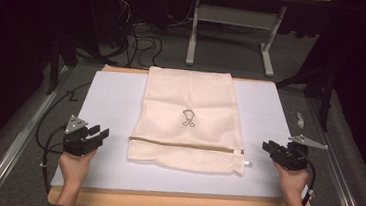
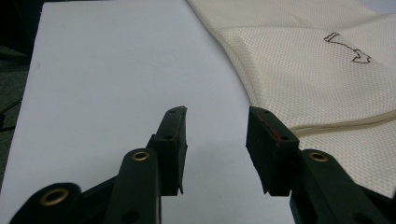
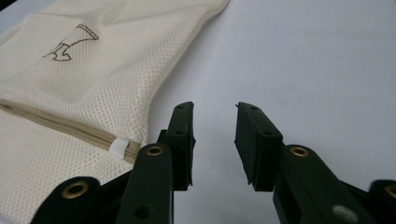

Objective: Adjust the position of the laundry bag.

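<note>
The mesh bag is lying flat on the bench, between the two sets of jaws. The left gripper is sitting left of it, the right gripper right, both apart from it.

Left black two-jaw tongs: hand-held near the table's left edge, jaws parted, empty. Right black two-jaw tongs: near the right edge, jaws parted, empty.

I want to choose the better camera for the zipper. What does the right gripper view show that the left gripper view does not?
The right gripper view alone shows the white zipper end at the bag's edge, beside the open right gripper. The left gripper view alone shows the open left gripper beside the bag's other side edge. Both show the cream mesh laundry bag, its zipper seam, its small outline drawing and the white table mat.
</note>
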`<state>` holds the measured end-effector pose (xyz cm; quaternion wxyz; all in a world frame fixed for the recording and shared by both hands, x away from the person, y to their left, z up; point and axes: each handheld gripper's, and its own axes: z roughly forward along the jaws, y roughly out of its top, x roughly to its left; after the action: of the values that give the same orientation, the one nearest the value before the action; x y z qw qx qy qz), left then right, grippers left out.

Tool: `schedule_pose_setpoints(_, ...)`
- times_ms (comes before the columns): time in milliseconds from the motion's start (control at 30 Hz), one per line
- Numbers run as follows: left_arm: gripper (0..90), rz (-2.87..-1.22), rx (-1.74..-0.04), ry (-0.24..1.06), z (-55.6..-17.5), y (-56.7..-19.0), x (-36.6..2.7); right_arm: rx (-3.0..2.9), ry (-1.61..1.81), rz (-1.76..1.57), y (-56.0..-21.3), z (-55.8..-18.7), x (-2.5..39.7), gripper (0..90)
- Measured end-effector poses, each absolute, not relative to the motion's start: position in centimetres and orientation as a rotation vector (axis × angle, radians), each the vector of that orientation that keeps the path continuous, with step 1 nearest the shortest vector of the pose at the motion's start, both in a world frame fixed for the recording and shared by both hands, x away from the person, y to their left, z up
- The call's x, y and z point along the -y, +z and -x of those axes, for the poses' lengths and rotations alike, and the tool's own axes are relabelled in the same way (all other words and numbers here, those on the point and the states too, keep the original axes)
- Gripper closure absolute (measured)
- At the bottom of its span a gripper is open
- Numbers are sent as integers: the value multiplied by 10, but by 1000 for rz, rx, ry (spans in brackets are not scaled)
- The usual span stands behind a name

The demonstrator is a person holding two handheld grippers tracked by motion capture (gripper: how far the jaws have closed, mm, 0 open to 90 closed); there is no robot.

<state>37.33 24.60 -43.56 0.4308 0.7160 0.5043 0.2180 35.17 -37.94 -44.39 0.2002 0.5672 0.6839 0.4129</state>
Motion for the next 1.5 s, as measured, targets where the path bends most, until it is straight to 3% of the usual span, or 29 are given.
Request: schedule_pose_setpoints(1500,577,-1781,-1353,522,-397,-470,-248,-1842,1060,-1642,-464,-363,388,677)
